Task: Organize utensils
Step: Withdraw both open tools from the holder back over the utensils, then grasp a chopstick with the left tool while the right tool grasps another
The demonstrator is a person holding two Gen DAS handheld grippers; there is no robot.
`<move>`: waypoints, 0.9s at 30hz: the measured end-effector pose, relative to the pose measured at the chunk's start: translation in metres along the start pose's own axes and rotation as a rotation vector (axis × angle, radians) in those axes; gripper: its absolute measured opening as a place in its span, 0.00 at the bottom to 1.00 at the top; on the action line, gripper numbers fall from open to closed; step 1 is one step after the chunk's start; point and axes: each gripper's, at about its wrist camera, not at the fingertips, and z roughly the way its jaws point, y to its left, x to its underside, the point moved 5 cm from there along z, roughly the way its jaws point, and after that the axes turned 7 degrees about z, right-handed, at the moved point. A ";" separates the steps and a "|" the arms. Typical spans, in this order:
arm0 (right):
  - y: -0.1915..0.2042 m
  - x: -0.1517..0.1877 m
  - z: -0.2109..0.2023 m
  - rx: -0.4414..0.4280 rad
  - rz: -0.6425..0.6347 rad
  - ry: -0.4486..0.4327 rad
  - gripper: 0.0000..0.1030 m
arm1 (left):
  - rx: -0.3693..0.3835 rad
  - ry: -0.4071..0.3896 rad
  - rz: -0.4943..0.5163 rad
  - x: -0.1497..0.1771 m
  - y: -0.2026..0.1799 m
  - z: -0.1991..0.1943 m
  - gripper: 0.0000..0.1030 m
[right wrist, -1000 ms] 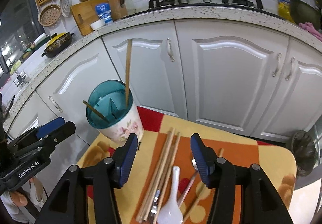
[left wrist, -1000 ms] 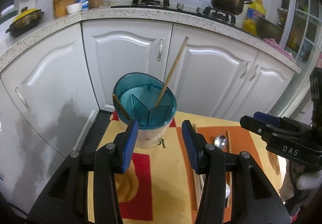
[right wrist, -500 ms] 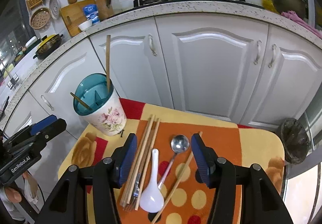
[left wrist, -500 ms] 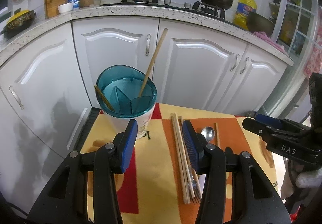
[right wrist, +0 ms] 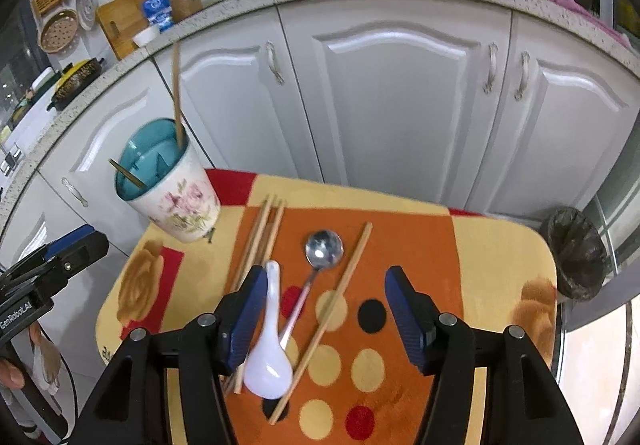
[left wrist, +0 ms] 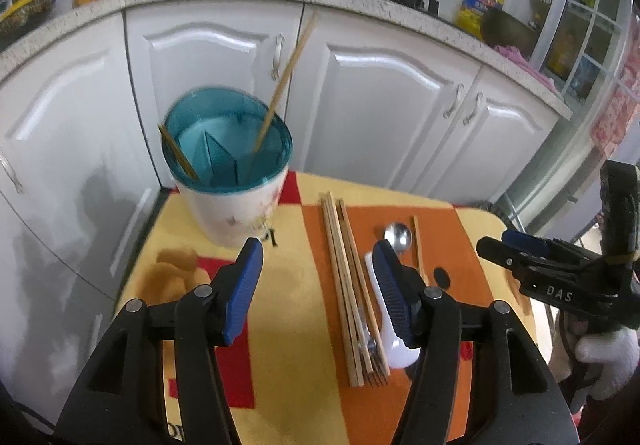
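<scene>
While both pairs of jaws widen, nothing between: left gripper (left wrist: 318,285), right gripper (right wrist: 326,315). On mat (right wrist: 500,257): holder cup (right wrist: 176,205) at far left corner, two chopsticks inside; chopstick bundle (left wrist: 344,285) mid-mat; white spoon (right wrist: 270,349), metal spoon (right wrist: 324,251), single chopstick (right wrist: 324,321) alongside

Both wrist views angled down, close over shared table (left wrist: 288,365), facing cabinets (right wrist: 400,105)
</scene>
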 end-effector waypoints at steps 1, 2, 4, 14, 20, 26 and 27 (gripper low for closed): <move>-0.003 0.003 0.004 0.003 0.004 0.011 0.57 | 0.011 0.012 -0.003 0.003 0.000 0.004 0.55; -0.006 0.005 0.008 0.005 0.008 0.020 0.57 | 0.028 0.034 -0.009 0.007 0.000 0.010 0.55; -0.012 0.010 0.017 0.010 0.021 0.045 0.57 | 0.045 0.063 -0.016 0.015 0.001 0.020 0.55; -0.020 0.020 0.039 0.021 0.048 0.107 0.57 | 0.063 0.200 0.012 0.046 -0.005 0.085 0.52; -0.022 0.019 0.045 0.011 0.052 0.120 0.57 | 0.039 0.271 0.038 0.049 -0.011 0.128 0.39; -0.028 0.017 0.056 0.004 0.077 0.138 0.57 | 0.020 0.269 0.066 0.038 -0.020 0.148 0.33; -0.028 0.017 0.058 0.002 0.080 0.142 0.57 | 0.026 0.268 0.062 0.037 -0.018 0.149 0.31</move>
